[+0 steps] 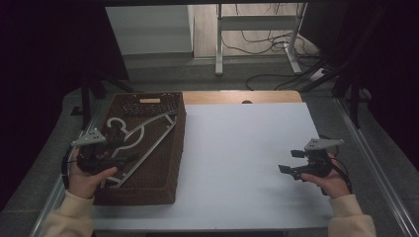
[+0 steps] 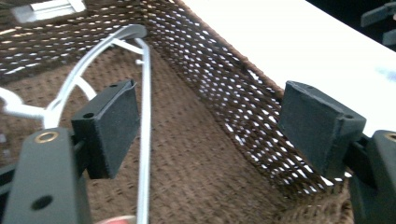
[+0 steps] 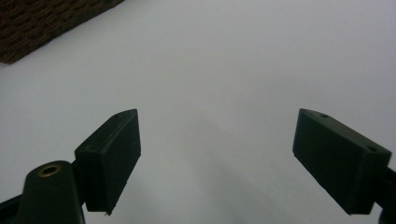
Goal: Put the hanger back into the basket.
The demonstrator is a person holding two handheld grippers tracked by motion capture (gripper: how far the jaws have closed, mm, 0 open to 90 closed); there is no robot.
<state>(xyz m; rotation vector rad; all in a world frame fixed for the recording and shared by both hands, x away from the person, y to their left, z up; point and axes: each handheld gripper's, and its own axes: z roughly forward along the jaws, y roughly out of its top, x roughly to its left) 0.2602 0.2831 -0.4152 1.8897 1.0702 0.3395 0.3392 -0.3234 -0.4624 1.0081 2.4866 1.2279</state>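
Your left gripper (image 1: 129, 159) sits inside the brown woven basket (image 1: 168, 187), low over the near half, jaws wide apart and holding nothing. In the left gripper view (image 2: 210, 126) the gap between the pads is open, with the basket floor behind it.

The white hanger (image 1: 143, 133) lies flat in the basket, hook toward the far left end, long bar running diagonally from the far right corner to the near left. In the left gripper view the hanger (image 2: 145, 140) has its straight bar passing just inside the left pad (image 2: 112, 126), close beside it; I can't tell if it touches. The bar is not between the two pads centrally, it hugs the left one. The curved shoulder of the hanger arcs away to the far left of that pad. The right pad (image 2: 317, 126) sits against the line of the basket's mesh side wall (image 2: 233, 93), well apart from the hanger.

A dark flat object with a grid pattern (image 1: 150, 103) lies at the far end of the basket, beyond the hanger hook.

Your right gripper (image 1: 291, 161) is over the white table surface (image 1: 237, 163), well apart from the basket, jaws spread and empty. In the right gripper view (image 3: 215, 158) bare white surface (image 3: 219, 70) lies between the pads, with a corner of the basket (image 3: 42, 23) at the top left.
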